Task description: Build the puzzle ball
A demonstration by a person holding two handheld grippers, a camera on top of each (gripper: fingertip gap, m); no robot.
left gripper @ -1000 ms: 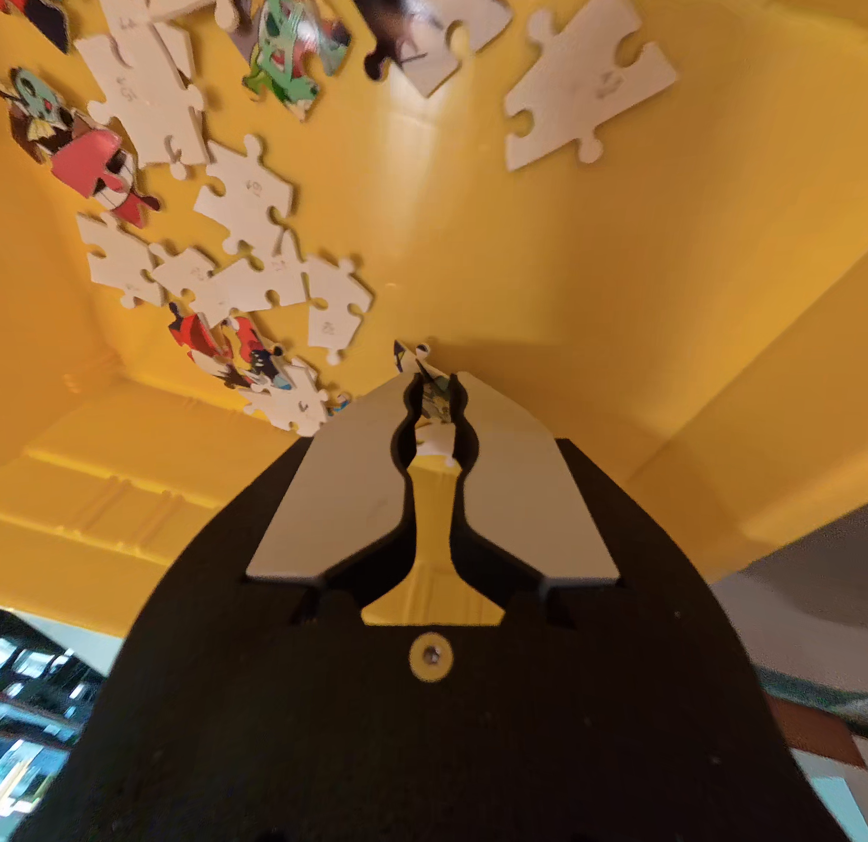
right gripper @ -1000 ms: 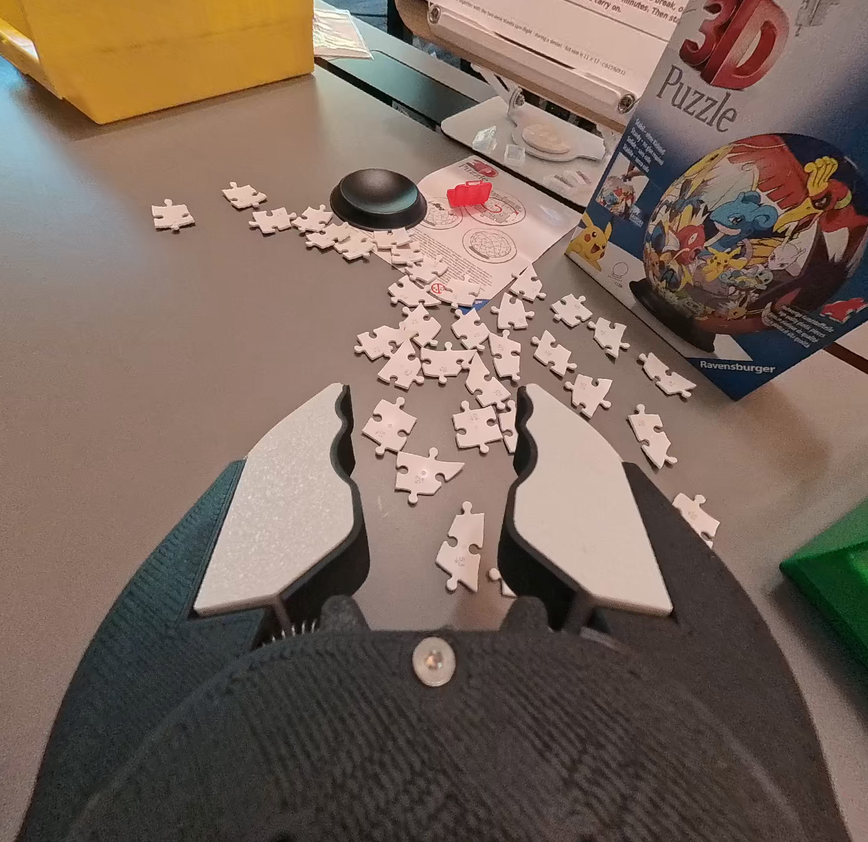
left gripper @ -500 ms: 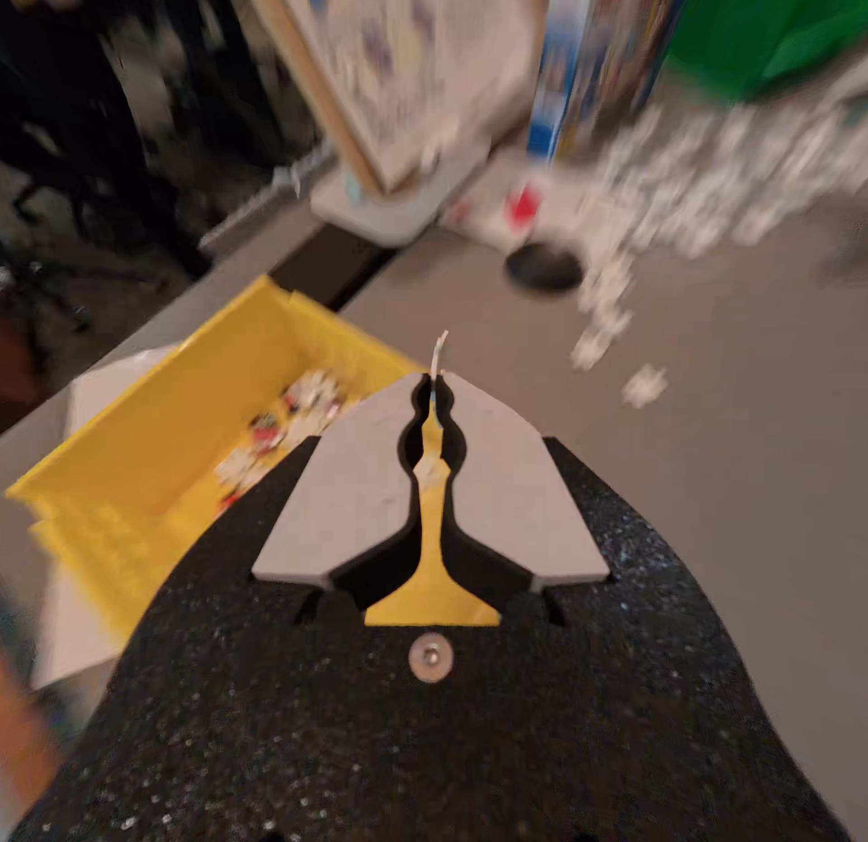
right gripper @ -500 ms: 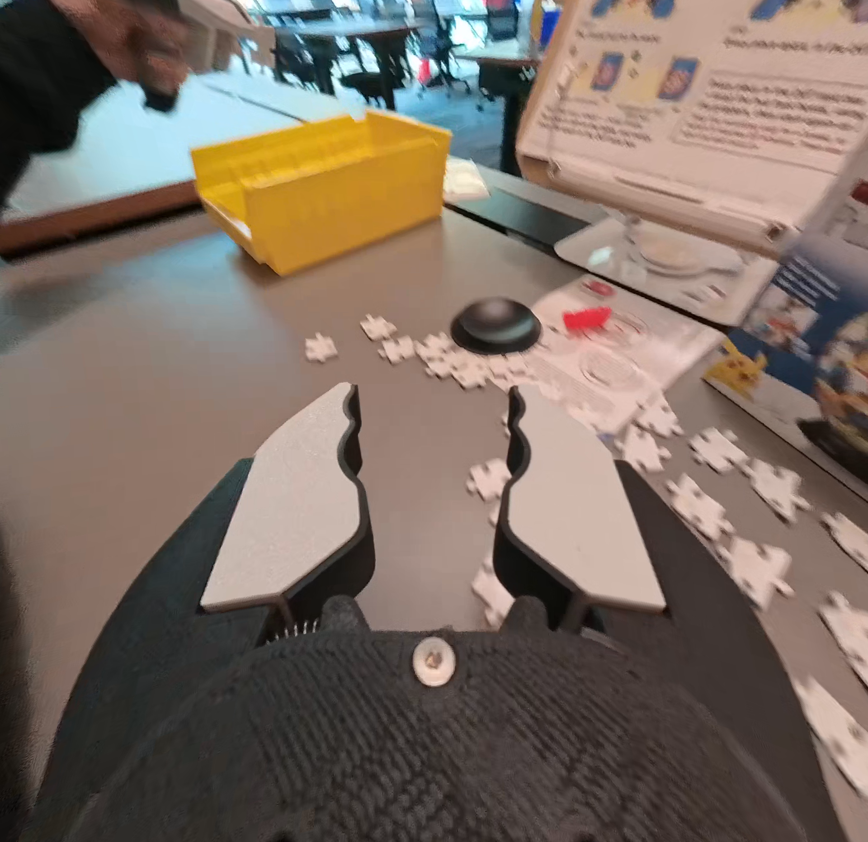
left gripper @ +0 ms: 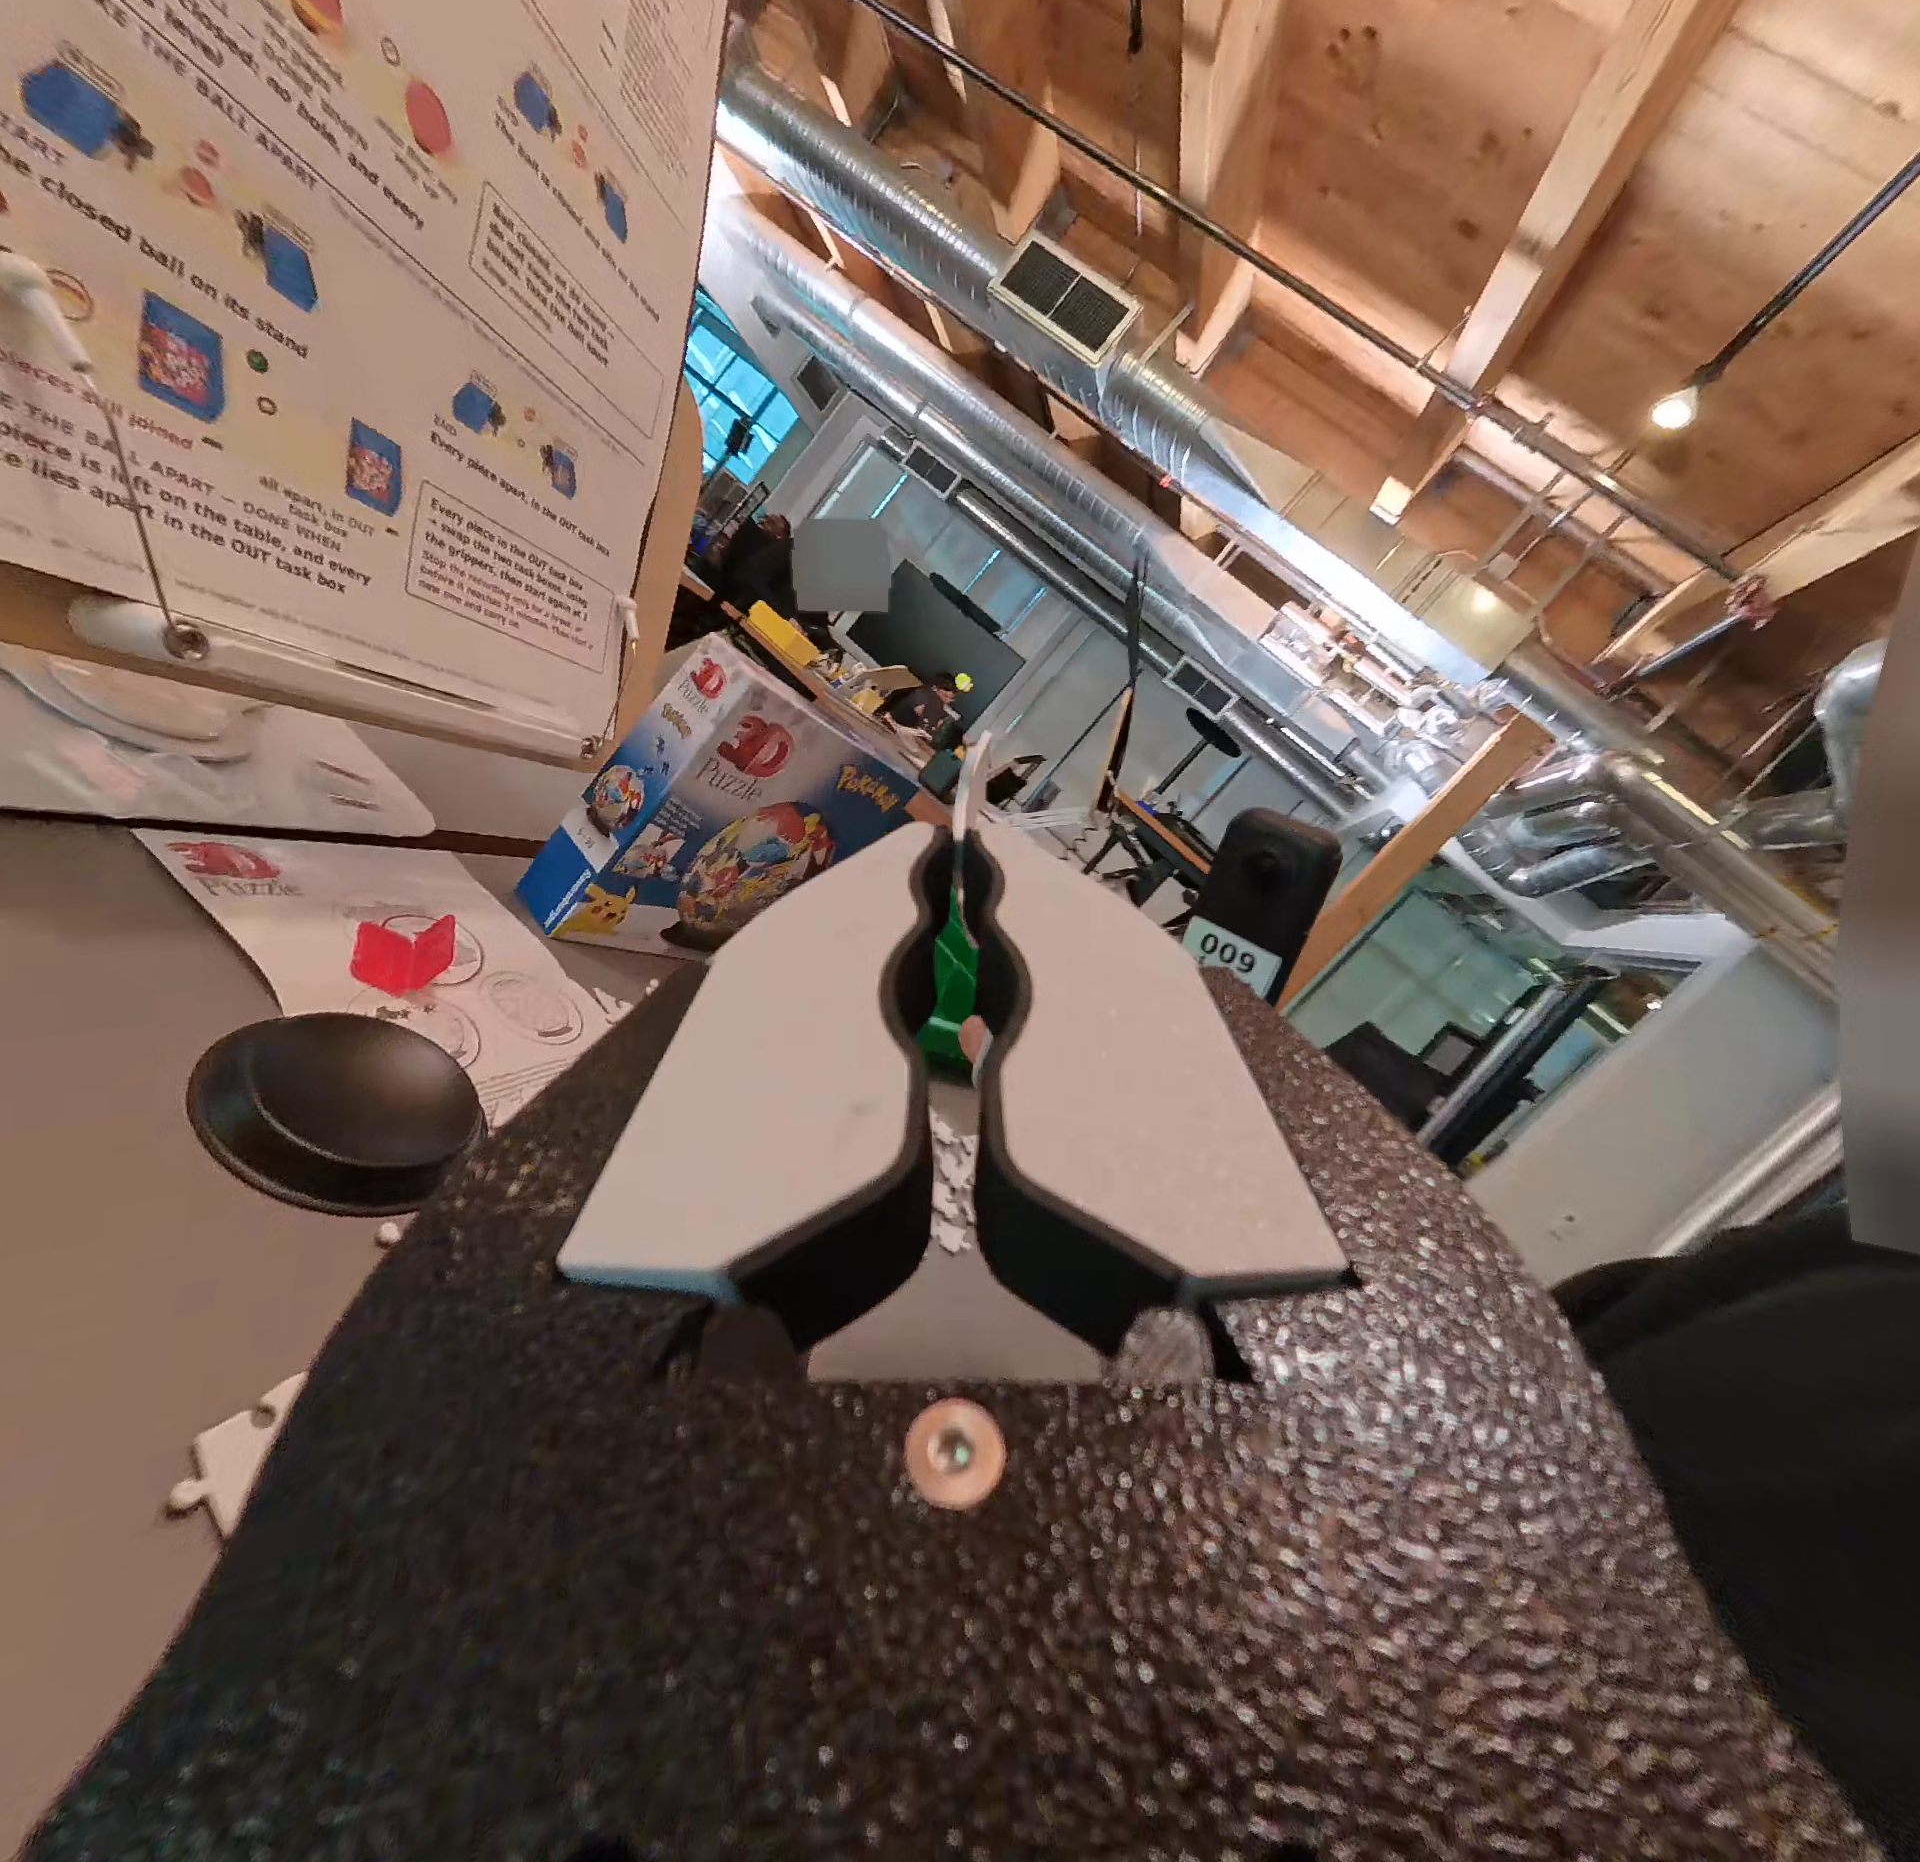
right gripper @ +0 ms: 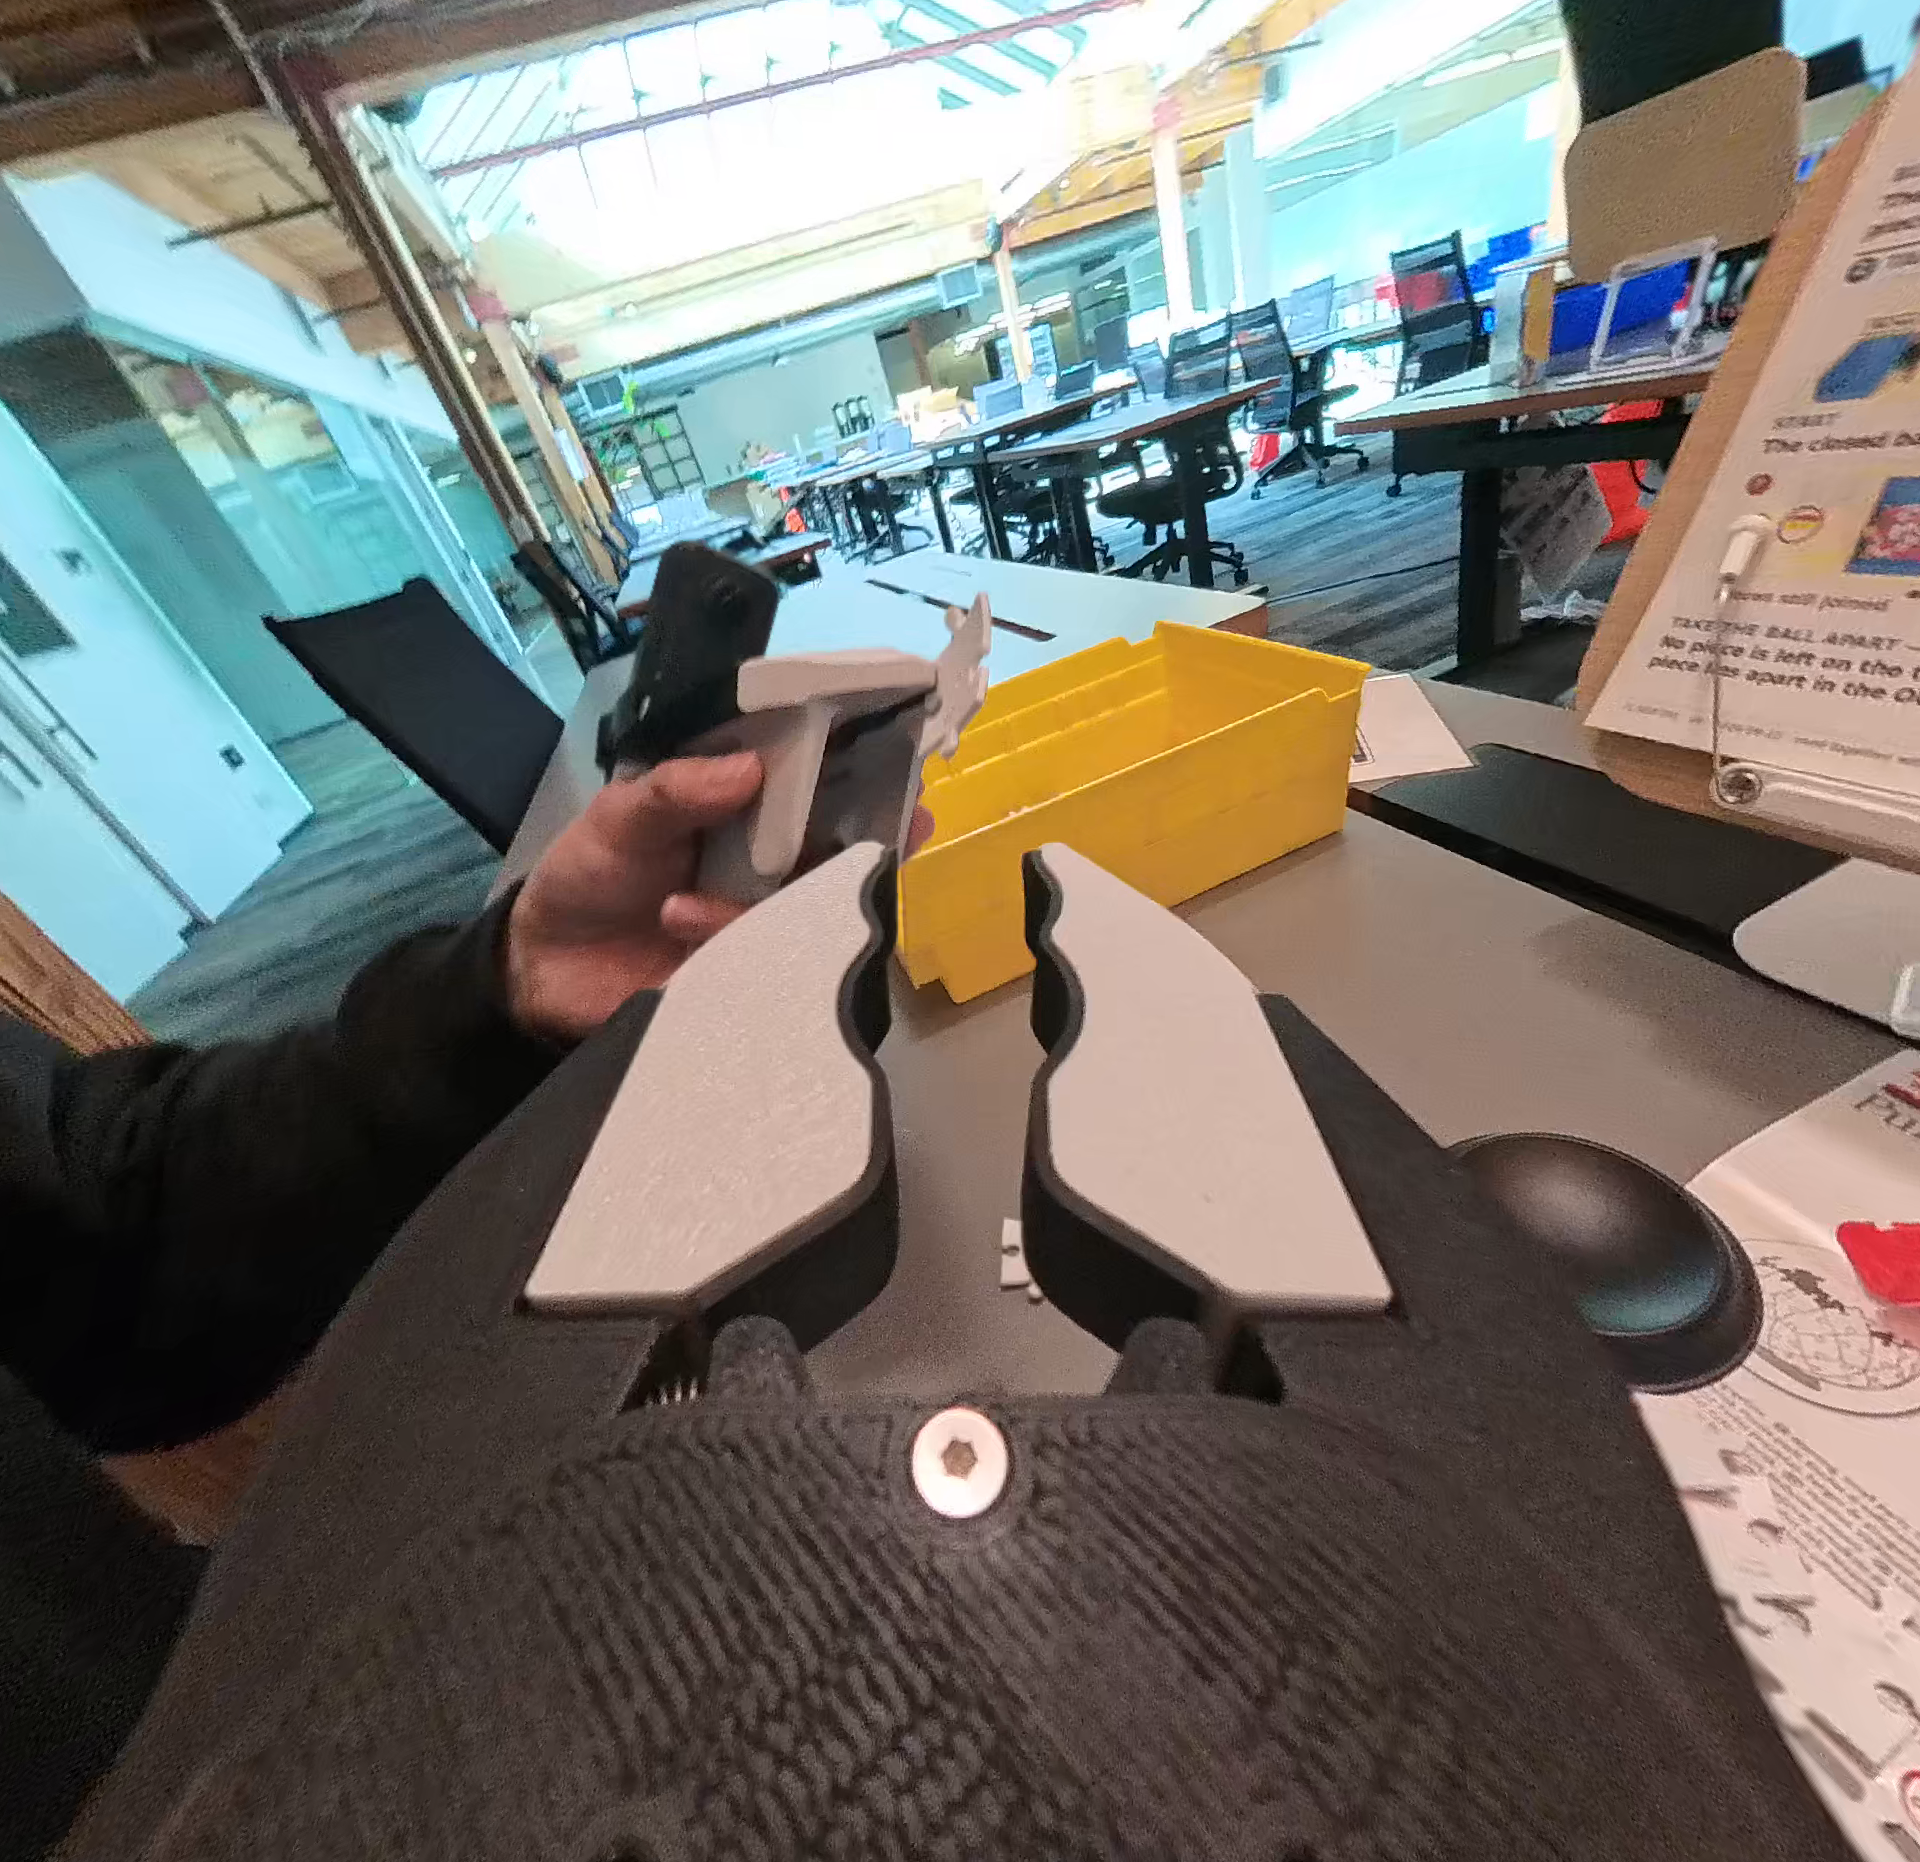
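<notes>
My left gripper point(left gripper: 961, 844) is shut on a white-backed puzzle piece point(left gripper: 972, 789), seen edge-on and sticking up past the fingertips. In the right wrist view the same left gripper point(right gripper: 928, 692) is held in the air by a hand point(right gripper: 623, 877) above the near end of the yellow bin point(right gripper: 1132, 784), the puzzle piece point(right gripper: 962, 682) showing its white back. My right gripper point(right gripper: 956, 872) is open and empty, low over the grey table point(right gripper: 1455, 981), pointing at the bin. The black round stand point(left gripper: 332, 1106) sits on the table; it also shows in the right wrist view point(right gripper: 1600, 1251).
The puzzle box point(left gripper: 717, 825) stands behind a printed sheet point(left gripper: 312, 908) with a red plastic part point(left gripper: 400, 950) on it. A sign board point(left gripper: 312, 254) on a stand rises at the table's back. A loose white piece point(left gripper: 223, 1469) lies near. A green bin point(left gripper: 951, 991) shows between my left fingers. Left tips to right tips: about 8 cm.
My left gripper has lifted out of the yellow bin with the piece and swung up to face the box. My right gripper, still open, has turned from the loose pieces toward the bin.
</notes>
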